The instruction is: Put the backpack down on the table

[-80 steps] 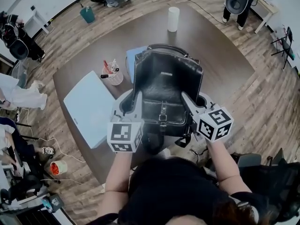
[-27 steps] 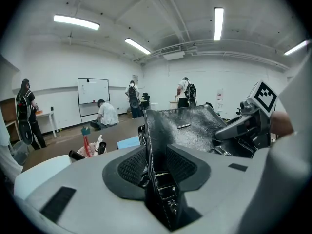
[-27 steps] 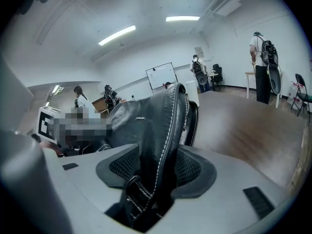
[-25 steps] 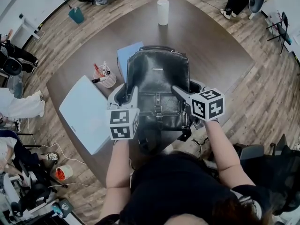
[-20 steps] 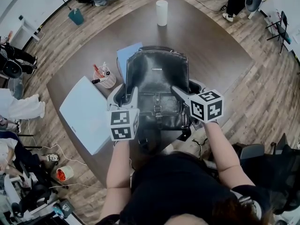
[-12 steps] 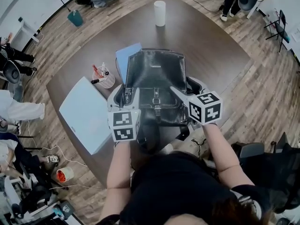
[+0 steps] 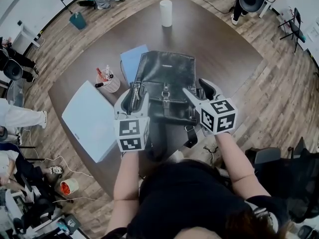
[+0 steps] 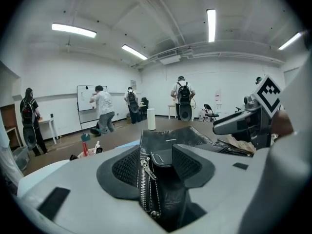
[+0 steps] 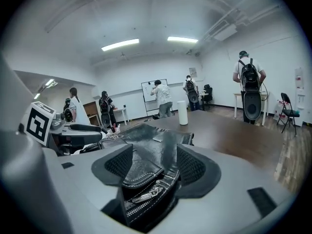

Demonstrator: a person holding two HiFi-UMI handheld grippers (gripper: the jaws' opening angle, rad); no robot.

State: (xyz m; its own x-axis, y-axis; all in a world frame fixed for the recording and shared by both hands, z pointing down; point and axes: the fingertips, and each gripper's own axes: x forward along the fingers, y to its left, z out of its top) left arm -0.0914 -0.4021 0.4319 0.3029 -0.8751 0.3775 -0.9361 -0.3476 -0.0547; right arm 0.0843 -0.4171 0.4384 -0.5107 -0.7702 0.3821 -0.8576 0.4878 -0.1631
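The black leather backpack [image 7: 168,78] lies flat on the brown table [image 7: 224,49], its top pointing away from me. My left gripper [image 7: 133,97] is at its near left corner. Its jaws have just been opening and stand wide, and the zipped edge [image 8: 146,179] runs loose between the pads. My right gripper [image 7: 199,91] is at the near right corner. Its jaws also opened wide and have just eased in a little. The zipped corner [image 9: 146,189] sits between them without being pinched. The left gripper view shows the bag's front [image 8: 170,140] stretching away, and the right gripper view shows the same bag [image 9: 146,135].
A pale blue folder [image 7: 130,61] lies partly under the bag's left side. A cup of pens [image 7: 106,80] and a flat white box [image 7: 92,121] are to the left. A white roll [image 7: 165,13] stands at the table's far end. Several people move about the room beyond.
The backpack has gone from standing upright between the grippers to lying flat on the table, tipped away from me. Both pairs of jaws have spread wider and let it go.
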